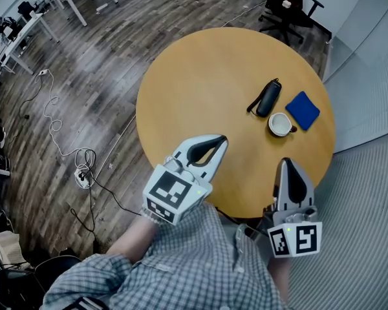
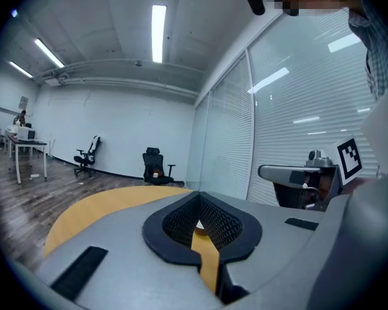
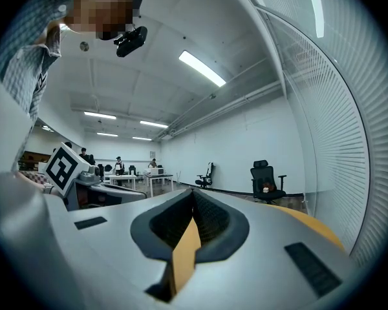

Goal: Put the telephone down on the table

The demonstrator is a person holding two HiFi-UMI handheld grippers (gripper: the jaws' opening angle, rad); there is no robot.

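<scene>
A black oblong thing with a short strap (image 1: 268, 97), possibly the telephone, lies on the round wooden table (image 1: 200, 76) at its right side. Neither gripper touches it. My left gripper (image 1: 221, 139) (image 2: 197, 196) hovers over the table's near edge, shut, with nothing between its jaws. My right gripper (image 1: 286, 164) (image 3: 193, 192) hangs at the near right rim, its jaws also together and empty. The black thing lies well beyond both fingertips, closer to the right gripper. It does not show in either gripper view.
A white cup (image 1: 282, 124) stands just in front of the black thing, and a blue square cloth (image 1: 302, 110) lies to its right. A black office chair (image 1: 286, 5) stands behind the table. Cables (image 1: 71, 154) trail over the wooden floor at the left.
</scene>
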